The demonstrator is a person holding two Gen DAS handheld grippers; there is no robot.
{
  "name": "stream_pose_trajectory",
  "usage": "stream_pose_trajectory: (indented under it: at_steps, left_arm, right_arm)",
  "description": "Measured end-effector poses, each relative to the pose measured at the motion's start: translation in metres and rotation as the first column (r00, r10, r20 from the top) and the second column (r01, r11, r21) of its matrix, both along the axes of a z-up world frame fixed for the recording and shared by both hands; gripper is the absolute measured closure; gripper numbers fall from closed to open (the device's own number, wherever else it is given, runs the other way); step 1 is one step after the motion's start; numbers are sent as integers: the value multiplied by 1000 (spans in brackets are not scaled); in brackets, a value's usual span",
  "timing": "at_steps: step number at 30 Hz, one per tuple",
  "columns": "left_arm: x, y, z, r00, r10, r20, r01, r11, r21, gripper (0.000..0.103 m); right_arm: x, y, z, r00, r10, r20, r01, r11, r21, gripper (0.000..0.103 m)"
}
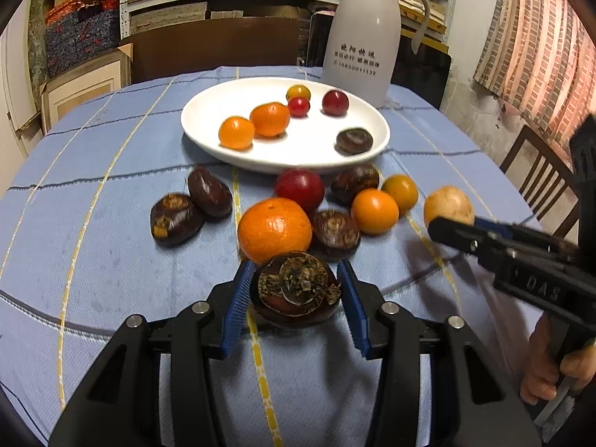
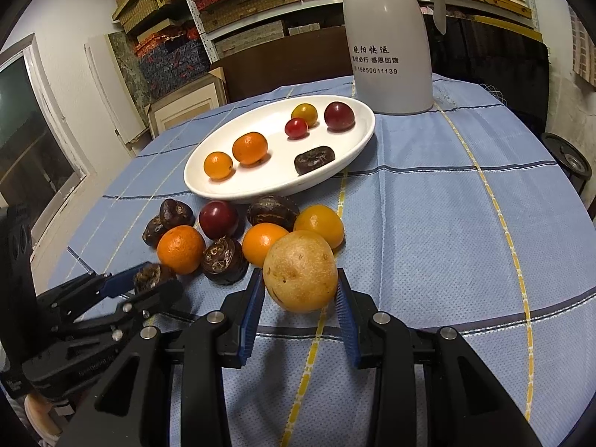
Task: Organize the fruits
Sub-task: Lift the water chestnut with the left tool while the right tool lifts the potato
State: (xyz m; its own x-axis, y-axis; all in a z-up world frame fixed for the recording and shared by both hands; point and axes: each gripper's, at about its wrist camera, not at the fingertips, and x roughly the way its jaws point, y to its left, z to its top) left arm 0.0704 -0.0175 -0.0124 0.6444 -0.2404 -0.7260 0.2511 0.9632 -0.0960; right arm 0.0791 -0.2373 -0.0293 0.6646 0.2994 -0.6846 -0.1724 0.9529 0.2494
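The dark water chestnut (image 1: 296, 290) sits between the blue pads of my left hand-held gripper (image 1: 296, 294), jaws spread either side, a slight gap showing; not yet clamped. The tan round fruit (image 2: 301, 270) sits likewise between the pads of my right hand-held gripper (image 2: 301, 294), jaws apart, seemingly just touching. Both rest on the counter (image 2: 447, 223), nearest me in the loose pile. The white plate (image 1: 208, 138) lies beyond the pile, six fruits on it. Judgement: grasp step in hand. Next: close both, lift clear of neighbours, carry forward to the plate.
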Motion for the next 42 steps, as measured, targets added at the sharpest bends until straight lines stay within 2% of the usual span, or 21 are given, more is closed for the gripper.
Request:
stream_pose_trajectory:
  at_steps: [5, 9, 14, 20, 24, 30, 37, 40, 42]
  left_arm:
    - [15, -3, 21, 999, 11, 30, -11, 1000, -8, 58]
    - [38, -8, 36, 999, 7, 36, -6, 1000, -28, 59]
    - [46, -2, 30, 999, 15, 30, -13, 998, -57, 59]
    - [49, 15, 23, 999, 45, 13, -43, 994, -102, 59]
    - [42, 18, 23, 1000, 13, -12, -15, 993, -121, 62]
    - [1, 23, 24, 1000, -16, 6, 17, 989, -146, 62]
    - [-6, 6, -1, 997, -51, -51, 48, 997, -61, 61]
    - [-10, -7, -3, 997, -74, -34, 74, 997, 17, 61]
    - [-11, -9, -3, 996, -80, -33, 81, 996, 33, 61]
  right_arm:
    - [7, -10, 8, 1000, -20, -1, 20, 999, 45, 65]
    - [27, -19, 24, 999, -47, 6, 47, 998, 37, 65]
    - [45, -37, 40, 996, -87, 37, 85, 995, 46, 65]
    - [50, -44, 22, 995, -100, 15, 99, 992, 75, 65]
    - [49, -41, 18, 996, -83, 10, 83, 995, 64, 65]
    - [49, -38, 14, 998, -64, 0, 64, 996, 61, 65]
    - [46, -39, 16, 998, -62, 4, 62, 996, 71, 65]
    - [45, -40, 16, 998, -58, 3, 58, 996, 74, 65]
    - [45, -41, 17, 998, -56, 3, 56, 996, 76, 65]
